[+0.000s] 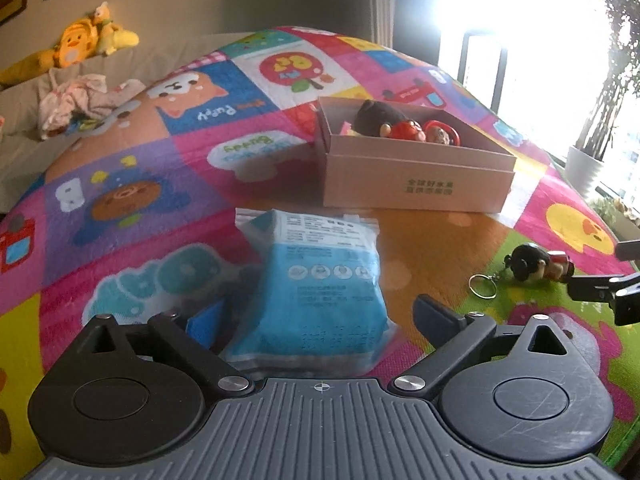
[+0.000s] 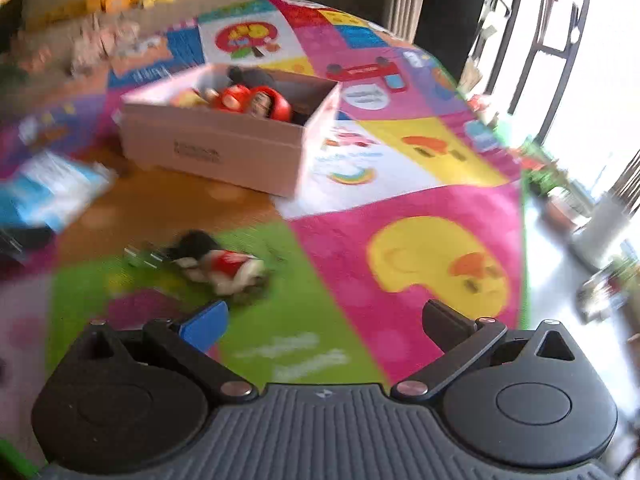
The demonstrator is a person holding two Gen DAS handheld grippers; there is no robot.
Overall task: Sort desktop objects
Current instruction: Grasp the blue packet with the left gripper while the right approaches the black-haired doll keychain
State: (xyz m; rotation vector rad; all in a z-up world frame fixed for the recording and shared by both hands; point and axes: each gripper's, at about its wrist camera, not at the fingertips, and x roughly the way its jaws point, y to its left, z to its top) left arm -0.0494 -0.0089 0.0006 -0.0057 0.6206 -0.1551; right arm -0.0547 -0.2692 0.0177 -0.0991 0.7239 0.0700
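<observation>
A blue plastic-wrapped packet (image 1: pixel 320 280) lies flat on the colourful play mat (image 1: pixel 132 200), between the wide-spread fingers of my left gripper (image 1: pixel 320 320); the pads stand clear of its sides. Beyond it sits an open cardboard box (image 1: pixel 416 184) holding a dark plush and red toys (image 1: pixel 408 130). A small doll keychain (image 1: pixel 536 266) with a metal ring lies on the green patch to the right. In the blurred right wrist view, my right gripper (image 2: pixel 324 324) is open and empty, with the doll keychain (image 2: pixel 224 266) just ahead of its left finger and the box (image 2: pixel 208 144) farther back.
A sofa at the back left carries a yellow plush toy (image 1: pixel 76 46) and crumpled clothes (image 1: pixel 76 98). Bright windows and a potted plant (image 1: pixel 584 168) stand beyond the mat's right edge. The right gripper's dark fingers (image 1: pixel 600 292) reach in at the right of the left wrist view.
</observation>
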